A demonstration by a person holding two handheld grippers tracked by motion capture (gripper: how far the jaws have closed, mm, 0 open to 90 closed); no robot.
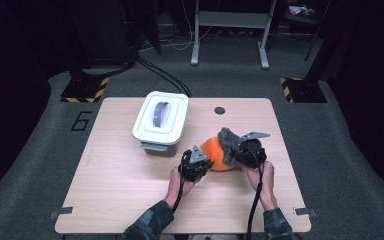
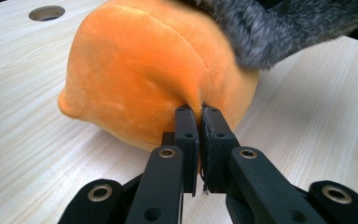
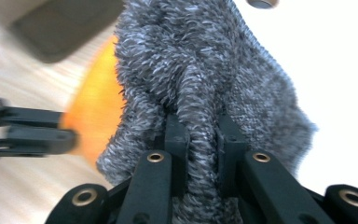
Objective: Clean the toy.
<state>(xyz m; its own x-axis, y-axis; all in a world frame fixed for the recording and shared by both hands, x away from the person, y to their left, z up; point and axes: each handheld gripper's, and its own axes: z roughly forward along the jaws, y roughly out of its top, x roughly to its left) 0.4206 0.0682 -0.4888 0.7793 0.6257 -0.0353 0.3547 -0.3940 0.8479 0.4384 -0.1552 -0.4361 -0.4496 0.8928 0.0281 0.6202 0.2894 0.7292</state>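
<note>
An orange plush toy (image 1: 216,151) lies on the wooden table, right of centre, with a grey fuzzy cloth (image 1: 228,144) draped over its right side. My left gripper (image 1: 203,162) is at the toy's left, and in the left gripper view its jaws pinch a fold of the orange plush (image 2: 140,79), left gripper (image 2: 199,109) shut on it. My right gripper (image 1: 240,152) is at the toy's right. In the right gripper view the right gripper (image 3: 199,123) squeezes a ridge of the grey cloth (image 3: 205,70), and the left gripper's jaws appear at the left edge.
A white lidded box (image 1: 160,120) with a grey handle stands behind and to the left of the toy. A round hole (image 1: 220,110) sits in the table near its far edge. Bare tabletop (image 1: 115,185) lies at the front left.
</note>
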